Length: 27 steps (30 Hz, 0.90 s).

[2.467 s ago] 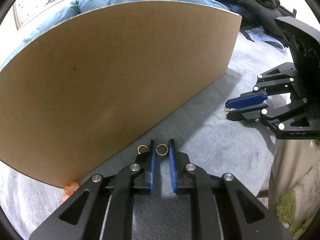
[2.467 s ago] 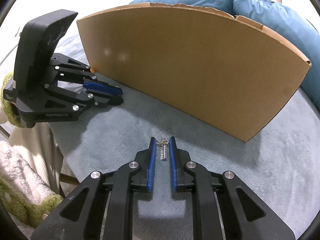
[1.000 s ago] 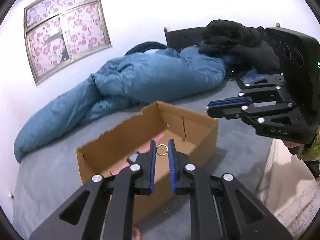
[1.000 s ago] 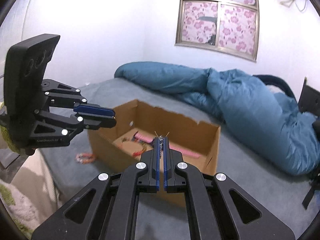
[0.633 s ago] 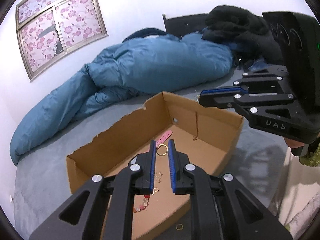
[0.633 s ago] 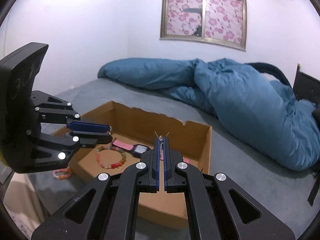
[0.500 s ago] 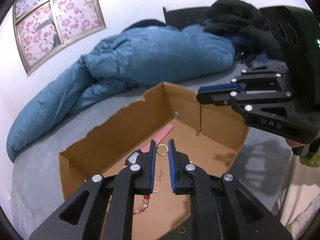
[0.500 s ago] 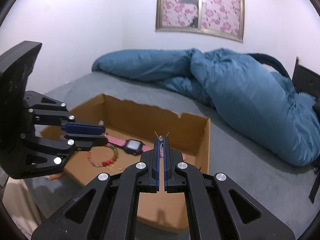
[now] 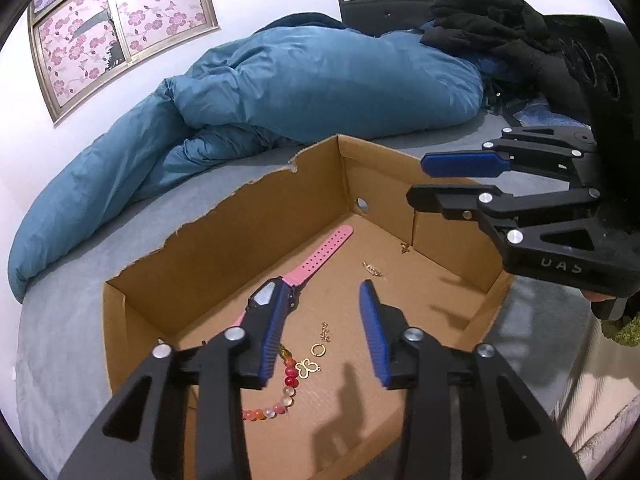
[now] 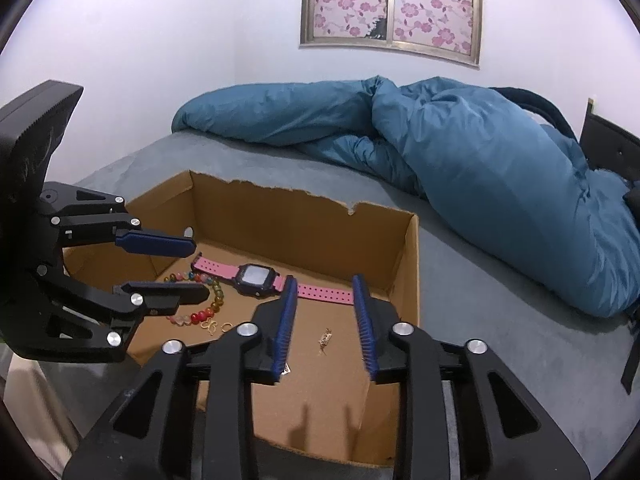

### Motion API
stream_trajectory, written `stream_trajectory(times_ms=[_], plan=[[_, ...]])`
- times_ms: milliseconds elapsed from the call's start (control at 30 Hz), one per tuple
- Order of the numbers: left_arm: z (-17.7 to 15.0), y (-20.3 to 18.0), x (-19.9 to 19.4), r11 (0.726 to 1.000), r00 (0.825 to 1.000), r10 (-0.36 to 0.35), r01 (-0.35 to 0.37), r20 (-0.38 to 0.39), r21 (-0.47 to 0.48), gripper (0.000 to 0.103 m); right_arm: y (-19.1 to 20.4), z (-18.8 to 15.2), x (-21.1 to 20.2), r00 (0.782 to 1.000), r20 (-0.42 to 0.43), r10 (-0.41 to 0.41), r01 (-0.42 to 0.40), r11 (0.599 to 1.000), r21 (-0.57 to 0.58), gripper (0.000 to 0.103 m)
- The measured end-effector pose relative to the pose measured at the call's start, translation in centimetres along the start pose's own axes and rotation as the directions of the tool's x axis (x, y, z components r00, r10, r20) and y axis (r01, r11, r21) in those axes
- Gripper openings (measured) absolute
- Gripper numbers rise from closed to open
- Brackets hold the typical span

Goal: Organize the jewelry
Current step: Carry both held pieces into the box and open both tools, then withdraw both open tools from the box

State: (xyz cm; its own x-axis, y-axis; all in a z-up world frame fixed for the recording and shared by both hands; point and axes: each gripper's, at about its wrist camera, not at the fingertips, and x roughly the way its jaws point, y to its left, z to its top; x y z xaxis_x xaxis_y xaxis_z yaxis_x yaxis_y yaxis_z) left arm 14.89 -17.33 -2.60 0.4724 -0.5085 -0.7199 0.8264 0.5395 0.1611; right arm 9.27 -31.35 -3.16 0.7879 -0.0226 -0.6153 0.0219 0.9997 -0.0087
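Observation:
An open cardboard box (image 9: 248,240) (image 10: 300,224) sits on the grey bed cover. On its floor lie a pink watch (image 9: 320,256) (image 10: 256,276), a bead bracelet (image 9: 280,404) (image 10: 216,300), a gold butterfly charm (image 9: 307,368) and a gold ring (image 9: 317,349). My left gripper (image 9: 324,292) (image 10: 198,269) hovers over the box, its jaws opening with nothing between them. My right gripper (image 10: 323,282) (image 9: 418,180) hangs over the box's other end, jaws also opening and empty. A small dangling earring (image 10: 325,337) (image 9: 372,269) lies on the cardboard below it.
A rumpled blue duvet (image 9: 320,80) (image 10: 480,160) lies behind the box. Black clothes (image 9: 488,20) are piled at the headboard. A window with flowered panes (image 10: 390,4) is on the far wall. The bed's edge runs just in front of the box.
Both grippers have sunk a little over the box and their jaws have spread. The gold ring left the left jaws and the earring left the right jaws; both now lie on the box floor.

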Motion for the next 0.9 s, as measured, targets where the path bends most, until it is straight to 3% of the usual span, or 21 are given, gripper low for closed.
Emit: stream_trajectory(times_ms=[400,567,900], plan=[[-1.1,-0.8,-6.0,0.997,0.996,0.056,-0.053,0.076,-0.048,0.059,-0.2,-0.1,-4.3,0.996,0.082,0.019,-0.021,0.999,0.024,0.054],[-2.7,-1.3,-8.7,0.995,0.993,0.085,-0.081,0.078,-0.064,0.066,-0.2,-0.7,-5.8,0.996,0.085,0.021,-0.024,0.999,0.024,0.055],[-7.6,-1.0,-12.4,0.984,0.992,0.122,-0.117,0.03,-0.134,0.069,1.2,-2.8,-8.9,0.995,0.072,0.063,-0.064,0.998,0.022,0.055]])
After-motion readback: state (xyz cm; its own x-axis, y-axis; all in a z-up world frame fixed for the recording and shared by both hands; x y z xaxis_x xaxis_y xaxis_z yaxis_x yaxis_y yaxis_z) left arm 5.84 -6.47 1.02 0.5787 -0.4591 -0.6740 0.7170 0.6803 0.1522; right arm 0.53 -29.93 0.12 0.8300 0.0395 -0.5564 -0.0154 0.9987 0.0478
